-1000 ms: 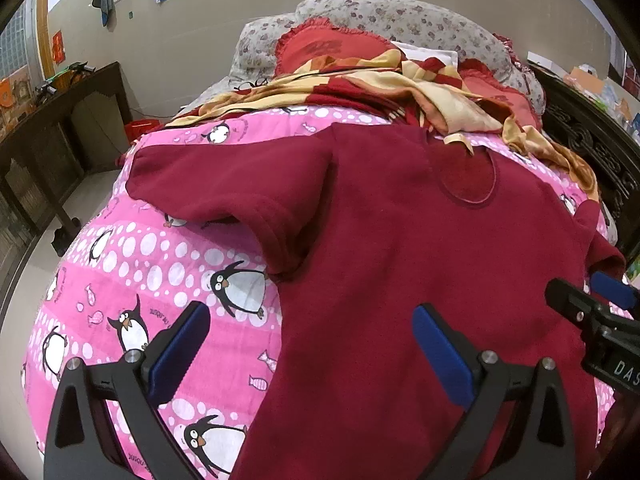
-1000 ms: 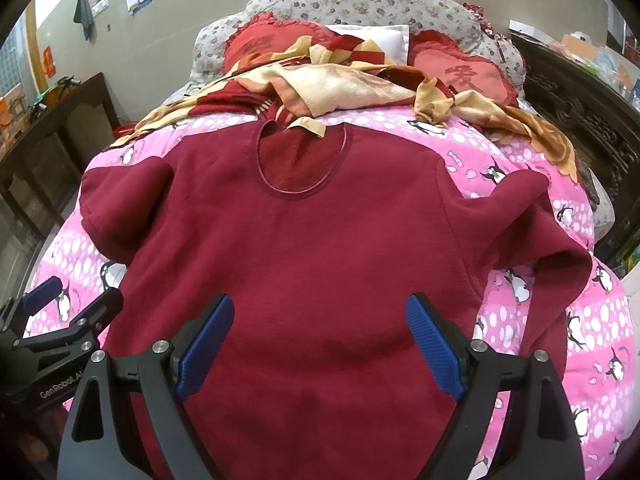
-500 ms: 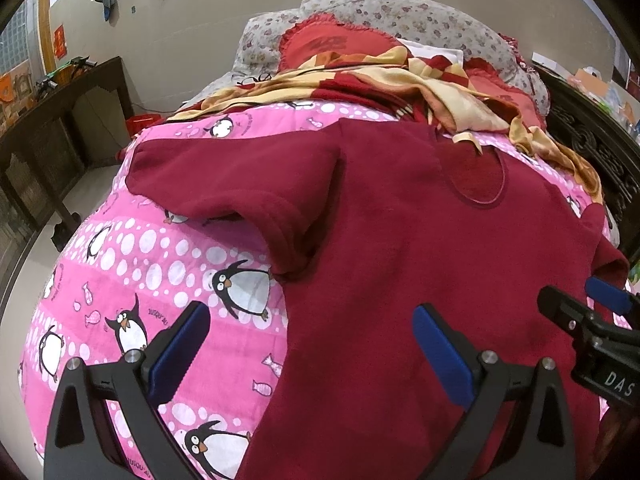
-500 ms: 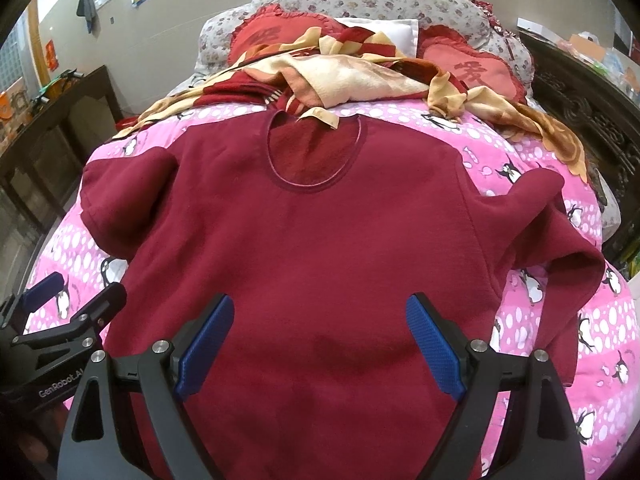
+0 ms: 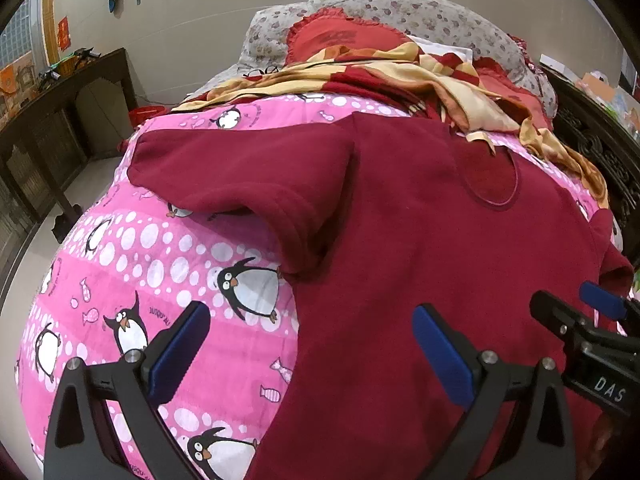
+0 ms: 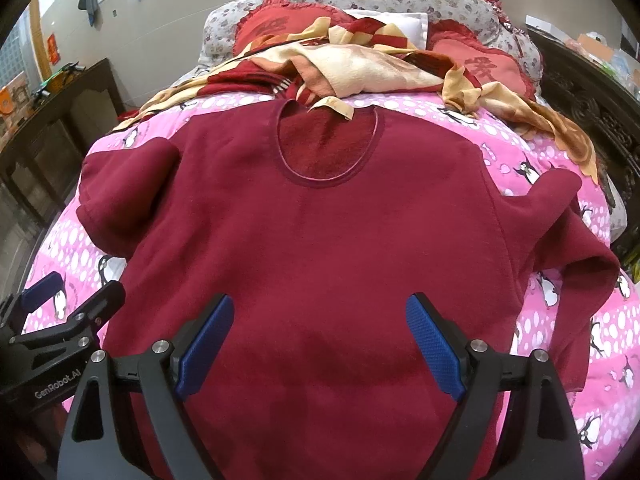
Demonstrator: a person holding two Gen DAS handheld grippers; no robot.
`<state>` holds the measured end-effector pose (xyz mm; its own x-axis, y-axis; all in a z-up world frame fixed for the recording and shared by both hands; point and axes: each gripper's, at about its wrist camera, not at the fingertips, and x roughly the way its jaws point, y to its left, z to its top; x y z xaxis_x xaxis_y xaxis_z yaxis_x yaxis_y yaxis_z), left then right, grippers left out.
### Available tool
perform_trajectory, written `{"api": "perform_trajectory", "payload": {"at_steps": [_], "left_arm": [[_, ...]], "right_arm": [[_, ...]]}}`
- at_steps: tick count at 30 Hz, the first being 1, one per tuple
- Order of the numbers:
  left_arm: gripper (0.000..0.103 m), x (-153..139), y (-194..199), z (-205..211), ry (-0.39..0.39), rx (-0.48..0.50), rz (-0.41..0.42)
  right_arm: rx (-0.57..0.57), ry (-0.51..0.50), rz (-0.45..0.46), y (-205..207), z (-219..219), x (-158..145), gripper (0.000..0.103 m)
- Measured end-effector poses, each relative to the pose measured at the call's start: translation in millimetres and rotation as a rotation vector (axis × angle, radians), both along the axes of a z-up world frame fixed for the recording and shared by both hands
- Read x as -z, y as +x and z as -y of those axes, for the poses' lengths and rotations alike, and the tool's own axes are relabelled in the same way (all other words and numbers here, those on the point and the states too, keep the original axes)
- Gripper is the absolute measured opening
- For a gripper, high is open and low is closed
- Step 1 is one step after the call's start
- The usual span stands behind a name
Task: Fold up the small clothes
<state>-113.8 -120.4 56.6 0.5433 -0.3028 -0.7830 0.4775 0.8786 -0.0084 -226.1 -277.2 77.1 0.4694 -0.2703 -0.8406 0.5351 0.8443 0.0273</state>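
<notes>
No folds yet: my sweater (image 6: pixel 320 248) lies flat on the bed (image 5: pixel 132 280), sleeves out at 9 and 3 o'clock, left gripper (image 5: pixel 312 348) and right gripper (image 6: pixel 320 340) fingers wide open, empty.

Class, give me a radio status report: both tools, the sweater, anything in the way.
Left tool open, empty. Right tool open, empty, over hem. Red sweater flat on penguin quilt, unfolded. Patterned cloth overlaps collar.

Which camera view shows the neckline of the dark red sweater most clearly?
The right wrist view: the neckline of the sweater faces it, centred, its whole round edge visible. In the left wrist view the neckline sits far right, at a slant and squeezed.
</notes>
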Motion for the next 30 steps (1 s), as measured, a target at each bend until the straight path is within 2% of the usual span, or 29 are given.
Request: {"api": "perform_trajectory", "payload": {"at_steps": [14, 22, 30], "left_arm": [[0.103, 5, 14, -3, 0.001, -0.016, -0.011], [0.103, 0, 38, -22, -0.020, -0.042, -0.012], [0.103, -7, 107, -74, -0.030, -0.207, 0.003]], "right_arm": [[-0.009, 0.008, -0.010, 12, 0, 8, 0.098], [-0.029, 0.016, -0.018, 24, -2, 14, 0.098], [-0.034, 0.030, -0.026, 27, 1, 19, 0.098]]}}
